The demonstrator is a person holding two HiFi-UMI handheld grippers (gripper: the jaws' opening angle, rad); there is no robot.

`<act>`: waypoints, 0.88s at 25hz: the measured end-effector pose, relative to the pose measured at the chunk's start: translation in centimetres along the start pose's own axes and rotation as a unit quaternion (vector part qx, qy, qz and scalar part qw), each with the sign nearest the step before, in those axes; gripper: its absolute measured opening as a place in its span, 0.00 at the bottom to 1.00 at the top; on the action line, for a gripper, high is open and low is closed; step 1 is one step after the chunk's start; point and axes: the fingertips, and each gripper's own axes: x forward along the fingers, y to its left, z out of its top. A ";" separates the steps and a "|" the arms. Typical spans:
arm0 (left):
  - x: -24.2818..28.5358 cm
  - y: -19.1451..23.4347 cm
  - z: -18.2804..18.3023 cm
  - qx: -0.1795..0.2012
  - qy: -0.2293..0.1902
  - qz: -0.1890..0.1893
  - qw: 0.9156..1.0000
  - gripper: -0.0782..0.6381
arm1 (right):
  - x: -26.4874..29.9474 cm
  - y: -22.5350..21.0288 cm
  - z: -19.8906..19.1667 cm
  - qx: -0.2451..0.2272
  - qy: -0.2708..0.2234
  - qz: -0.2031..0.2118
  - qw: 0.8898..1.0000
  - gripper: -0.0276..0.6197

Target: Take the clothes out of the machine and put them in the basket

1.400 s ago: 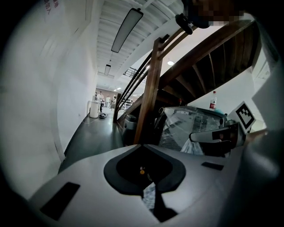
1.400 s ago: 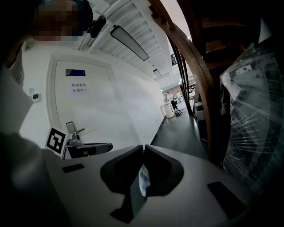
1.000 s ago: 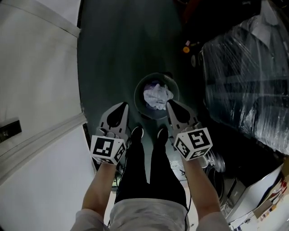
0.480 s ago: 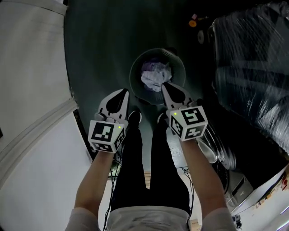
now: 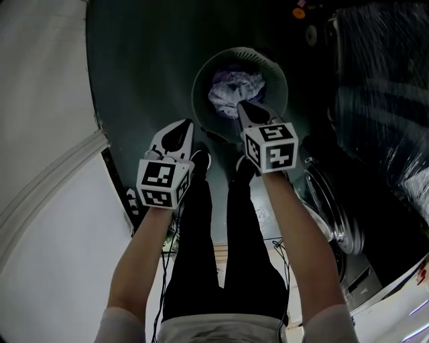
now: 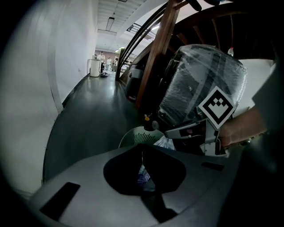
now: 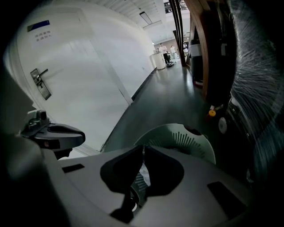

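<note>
A pale green round basket [image 5: 277,65] stands on the dark floor in front of my feet, with crumpled white and lilac clothes [image 5: 234,90] inside. My right gripper [image 5: 241,106] is shut and empty, its tip over the basket's near rim. My left gripper [image 5: 185,125] is also shut and empty, just left of the basket and short of it. In the left gripper view the basket [image 6: 137,135] and clothes [image 6: 167,142] lie beyond the closed left gripper [image 6: 142,149]. The right gripper view shows the basket [image 7: 188,141] past the closed right gripper [image 7: 143,149].
The washing machine's round door [image 5: 330,204] hangs open at my right. A bulky thing wrapped in plastic film [image 5: 385,87] fills the upper right. A white door and wall [image 5: 40,114] run along the left. An orange cap [image 5: 299,12] lies on the floor beyond the basket.
Both grippers have dropped toward the basket, still shut. The basket now looks larger and sits higher in the head view, with the right tip over its rim.
</note>
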 end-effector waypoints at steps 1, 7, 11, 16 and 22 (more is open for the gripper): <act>0.3 0.2 -0.4 -0.005 0.003 0.003 1.000 0.14 | 0.7 -0.3 -0.5 0.002 0.010 -0.005 1.000 0.08; 2.8 1.6 -2.6 -0.021 0.023 0.015 0.999 0.14 | 4.3 -2.0 -2.7 0.001 0.065 -0.030 0.997 0.08; 4.3 2.4 -4.4 -0.021 0.041 0.021 0.999 0.14 | 6.4 -2.5 -4.5 -0.024 0.100 -0.040 0.994 0.08; 5.6 3.1 -5.7 -0.026 0.055 0.023 0.998 0.14 | 7.4 -3.0 -6.0 -0.028 0.113 -0.057 0.992 0.09; 6.0 3.1 -6.8 -0.037 0.064 0.024 0.997 0.14 | 7.3 -2.7 -7.3 -0.021 0.116 -0.058 0.991 0.22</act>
